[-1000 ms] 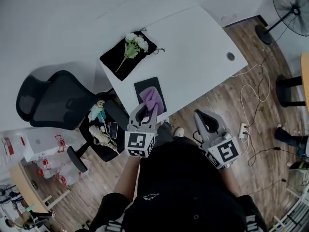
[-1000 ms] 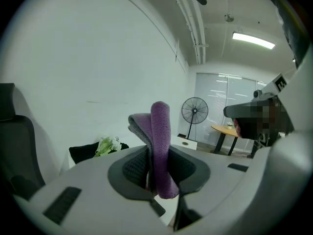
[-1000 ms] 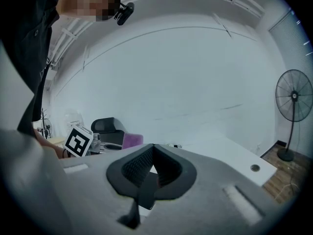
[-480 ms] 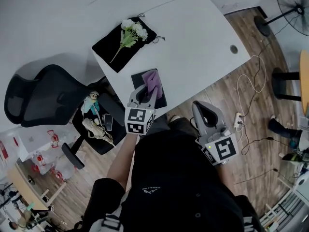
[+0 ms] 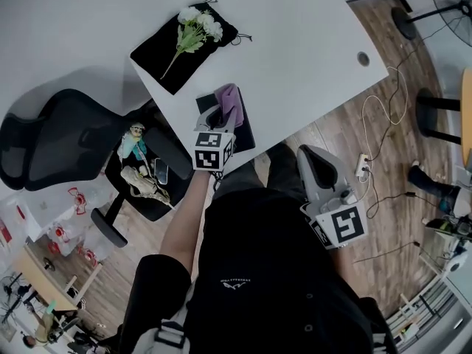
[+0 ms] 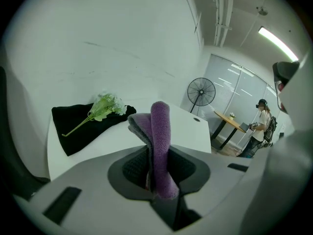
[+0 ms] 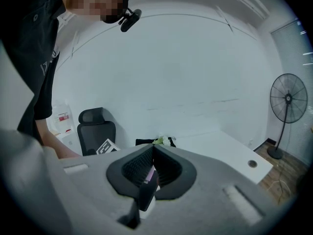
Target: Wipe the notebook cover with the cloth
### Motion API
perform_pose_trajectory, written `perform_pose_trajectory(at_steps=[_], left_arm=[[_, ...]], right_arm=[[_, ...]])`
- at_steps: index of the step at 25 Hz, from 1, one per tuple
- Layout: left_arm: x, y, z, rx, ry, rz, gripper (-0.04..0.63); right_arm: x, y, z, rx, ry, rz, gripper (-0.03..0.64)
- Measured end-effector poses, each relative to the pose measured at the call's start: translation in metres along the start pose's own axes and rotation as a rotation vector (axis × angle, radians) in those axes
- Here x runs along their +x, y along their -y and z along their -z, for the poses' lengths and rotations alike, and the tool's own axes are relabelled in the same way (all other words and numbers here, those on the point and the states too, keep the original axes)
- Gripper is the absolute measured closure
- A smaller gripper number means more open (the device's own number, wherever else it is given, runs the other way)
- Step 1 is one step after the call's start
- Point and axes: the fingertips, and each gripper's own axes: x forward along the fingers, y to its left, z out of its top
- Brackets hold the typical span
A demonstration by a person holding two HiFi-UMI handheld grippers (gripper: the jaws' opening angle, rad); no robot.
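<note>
A dark notebook (image 5: 244,133) lies near the front edge of the white table (image 5: 295,43). A purple cloth (image 5: 229,99) rests on its far end. My left gripper (image 5: 217,115) is over the notebook and shut on the cloth. In the left gripper view the purple cloth (image 6: 160,131) stands folded between the dark pads (image 6: 134,168) of my left gripper (image 6: 157,173). My right gripper (image 5: 310,156) hangs off the table over the wooden floor. In the right gripper view, my right gripper (image 7: 152,155) has its jaws together and holds nothing.
White flowers (image 5: 193,26) lie on a black pouch (image 5: 158,57) at the table's far left corner. A black office chair (image 5: 59,142) and a seat with toys (image 5: 139,177) stand to the left. A power strip and cables (image 5: 363,167) lie on the floor at right.
My left gripper has moved forward from the notebook's near edge toward its far end, carrying the purple cloth along the cover. The right gripper has stayed beside the person's body.
</note>
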Motion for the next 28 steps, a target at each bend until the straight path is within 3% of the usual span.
perform_pose_trajectory(at_steps=[5,21,28], left_arm=[[0.024,-0.008,0.009,-0.026,-0.043,-0.011,0.508],[0.072,-0.031,0.035,0.035,-0.142,-0.083,0.508],[0.076,-0.031,0.035,0.054,-0.155,-0.071,0.508]], right_arm=[[0.006,0.007,0.007,0.015,-0.021,-0.008,0.612],[0.026,0.021,0.001,0.007,-0.028,-0.058,0.612],[0.032,0.019,-0.003,-0.009,-0.034,-0.084,0.612]])
